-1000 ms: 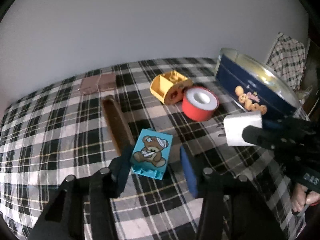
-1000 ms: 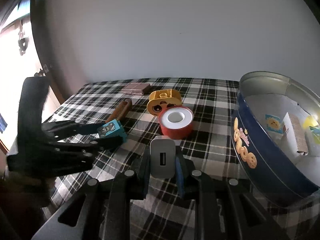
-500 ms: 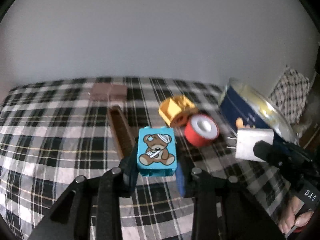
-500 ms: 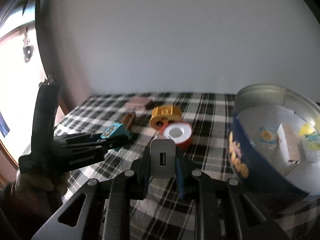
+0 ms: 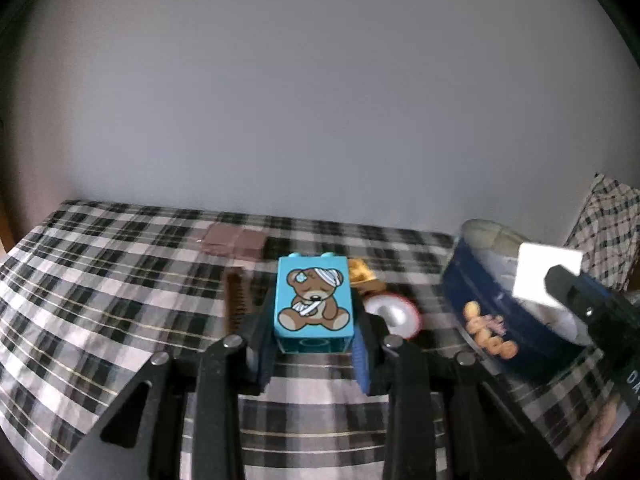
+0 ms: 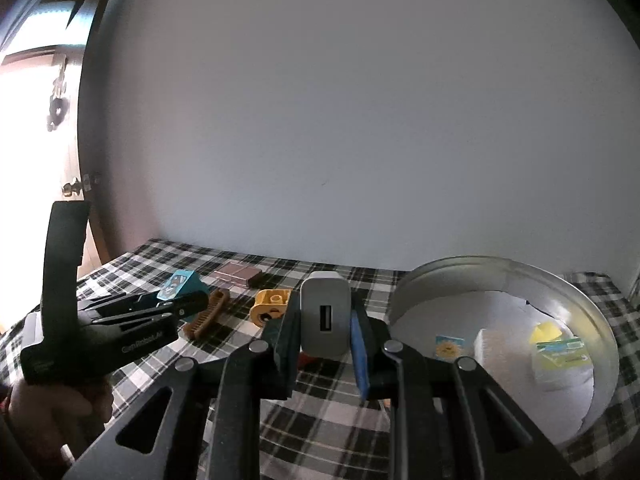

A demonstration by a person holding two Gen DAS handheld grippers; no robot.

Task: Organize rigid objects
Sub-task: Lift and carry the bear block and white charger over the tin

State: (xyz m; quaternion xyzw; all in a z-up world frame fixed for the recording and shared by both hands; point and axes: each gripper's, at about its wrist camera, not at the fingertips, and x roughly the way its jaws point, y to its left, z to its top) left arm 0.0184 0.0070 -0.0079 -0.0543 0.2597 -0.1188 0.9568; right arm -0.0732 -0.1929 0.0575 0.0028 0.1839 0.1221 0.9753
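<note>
Plaid-covered table (image 5: 100,300), spread wide beneath everything. Round blue cookie tin (image 6: 592,320) at the right, open, already holding a few small packets. Loose on the cloth: brown comb (image 6: 208,314), red tape roll (image 5: 394,314), yellow toy block (image 6: 272,306), brown flat pack (image 5: 234,238).

Left gripper (image 5: 312,320): pressed onto the blue bear block (image 5: 314,300), lifted clear of the cloth, well short of the tin. Right gripper (image 6: 324,324): pinching the white USB charger (image 6: 325,316), raised, just beside the tin's near rim.

Step in hand, by judgement: carrying two picked pieces toward the tin. Next: charger over the rim, lowered, released; then the block likewise, without clashing the grippers.
</note>
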